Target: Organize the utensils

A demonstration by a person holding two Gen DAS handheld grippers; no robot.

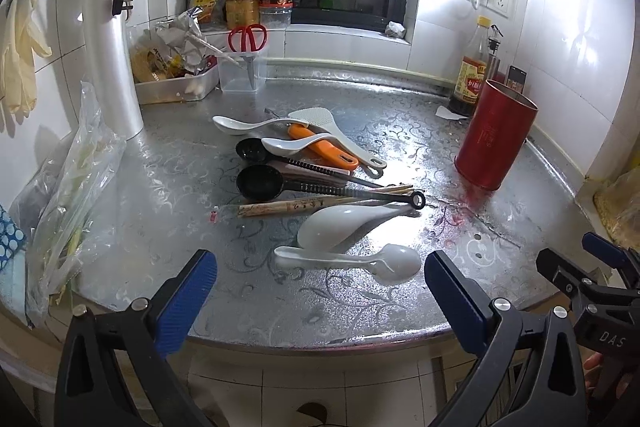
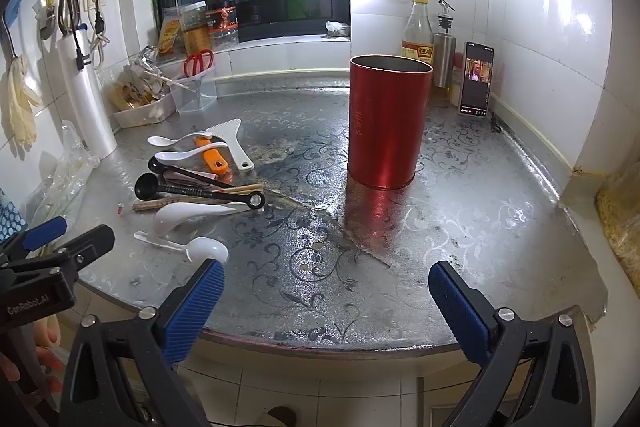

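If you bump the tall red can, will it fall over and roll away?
Probably yes. The red can stands upright, taller than it is wide, and its open top suggests it may be empty and light, so a high push could tip it. Its round sides would likely roll on the shiny countertop.

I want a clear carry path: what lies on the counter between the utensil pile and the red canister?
Nothing: in the right wrist view, only bare patterned countertop lies between the utensil pile and the red canister.
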